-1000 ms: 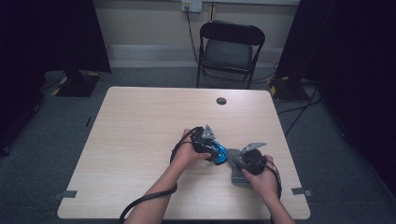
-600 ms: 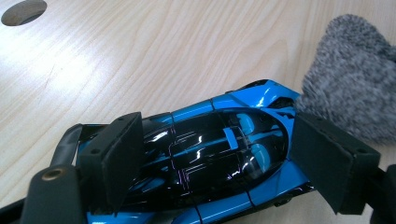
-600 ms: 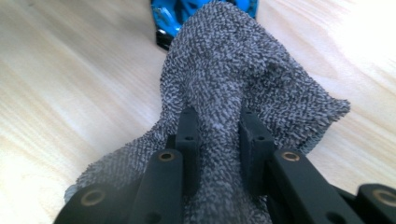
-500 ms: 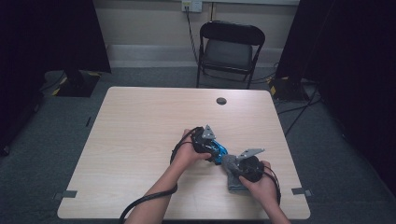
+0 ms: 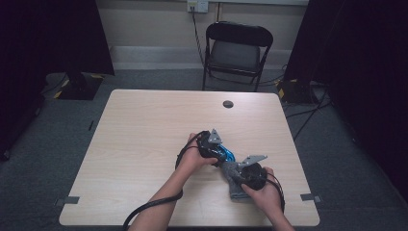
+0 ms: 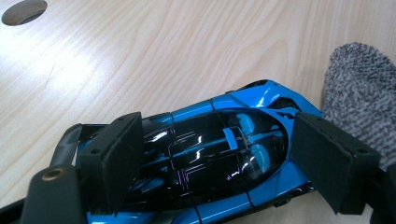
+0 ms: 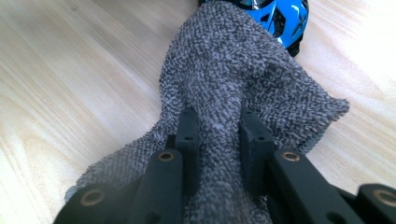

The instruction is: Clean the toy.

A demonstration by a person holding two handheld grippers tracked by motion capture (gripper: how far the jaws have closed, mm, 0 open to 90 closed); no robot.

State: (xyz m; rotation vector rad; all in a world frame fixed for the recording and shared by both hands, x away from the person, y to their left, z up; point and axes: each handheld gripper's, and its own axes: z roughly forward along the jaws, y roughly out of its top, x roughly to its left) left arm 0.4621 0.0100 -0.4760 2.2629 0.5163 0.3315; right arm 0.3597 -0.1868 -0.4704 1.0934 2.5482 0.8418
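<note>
One blue toy car (image 6: 205, 154) lies on table (image 5: 144, 139) near front right, between pads of my left gripper (image 6: 219, 163), which clamp its sides. Grey cloth (image 7: 243, 70) touches car nose; my right gripper (image 7: 218, 140) is pinched tight on cloth fold. Black chair (image 5: 238, 50) stands behind table.

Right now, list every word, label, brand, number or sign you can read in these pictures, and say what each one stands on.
No readable text in any view.
Blue toy car: no badge, number or lettering can be made out; its glossy roof carries reflections.
Grey cloth: plain knit, no tag or label visible.
Table: bare wood grain, no marking.
Wall outlet: too small to read.
</note>
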